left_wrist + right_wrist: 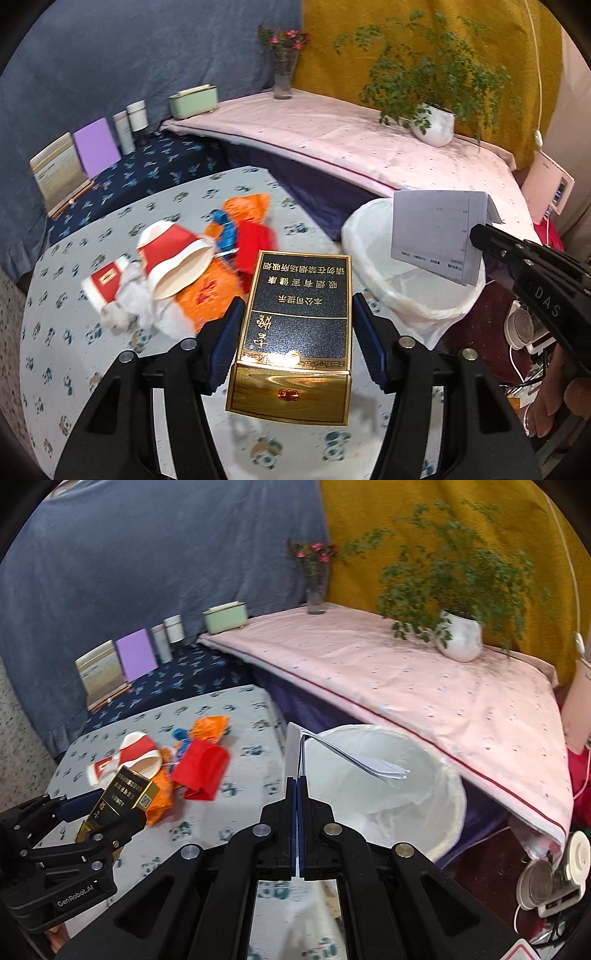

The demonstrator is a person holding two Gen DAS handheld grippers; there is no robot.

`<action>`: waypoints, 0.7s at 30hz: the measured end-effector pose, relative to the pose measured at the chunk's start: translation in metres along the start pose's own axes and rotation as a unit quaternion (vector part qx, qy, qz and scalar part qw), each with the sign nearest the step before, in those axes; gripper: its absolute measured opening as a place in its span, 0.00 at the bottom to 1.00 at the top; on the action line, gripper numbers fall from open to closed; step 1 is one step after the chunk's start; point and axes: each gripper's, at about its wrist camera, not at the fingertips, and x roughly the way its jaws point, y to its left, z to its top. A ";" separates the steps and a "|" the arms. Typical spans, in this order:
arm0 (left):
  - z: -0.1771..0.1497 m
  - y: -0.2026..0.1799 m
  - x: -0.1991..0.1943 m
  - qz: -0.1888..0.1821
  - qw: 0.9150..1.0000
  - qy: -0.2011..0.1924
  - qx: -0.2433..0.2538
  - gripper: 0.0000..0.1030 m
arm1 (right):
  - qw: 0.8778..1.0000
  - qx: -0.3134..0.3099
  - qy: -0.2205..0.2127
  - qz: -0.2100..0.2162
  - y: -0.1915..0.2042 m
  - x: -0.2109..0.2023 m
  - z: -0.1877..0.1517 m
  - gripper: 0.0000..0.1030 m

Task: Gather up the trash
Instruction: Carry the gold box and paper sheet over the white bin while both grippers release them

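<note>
Item, nearest: left gripper [295, 332] — jaws part-way apart and clamped on the two long sides of a black-and-gold cigarette box [295, 332], whose long axis runs straight out along the fingers, gold lid end toward the camera. Item: right gripper [297, 794] — jaws clenched flat together on the edge of a folded sheet of paper [354, 760], the sheet hanging out over the bin's open mouth. Item, just beyond: white-lined trash bin [373, 236], standing off the right edge of the panda-print table [66, 332]. Judged relation for the coming drop: the paper is already above the liner, so the right hand is the nearer; the box lies left of the rim, over the cloth, and looks to need carrying rightward before release. Item, further left on the table: remaining litter, untouched — crushed red-and-white paper cup [173, 258], orange wrapper [210, 295], red packet [255, 247]. Item, far: pink-covered ledge [332, 140] with a potted plant [432, 122] and a flower vase [283, 74].
</note>
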 end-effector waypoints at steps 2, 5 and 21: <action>0.007 -0.013 0.006 -0.007 1.000 -0.001 0.008 0.54 | 1.000 0.009 -0.002 -0.010 -0.014 0.000 0.000 0.01; 0.014 -0.029 0.014 -0.015 1.000 0.001 0.019 0.54 | 1.000 0.019 -0.003 -0.023 -0.032 0.000 0.000 0.01; 0.043 -0.086 0.053 -0.049 0.997 0.006 0.063 0.54 | 0.997 0.058 0.014 -0.053 -0.082 0.027 0.005 0.01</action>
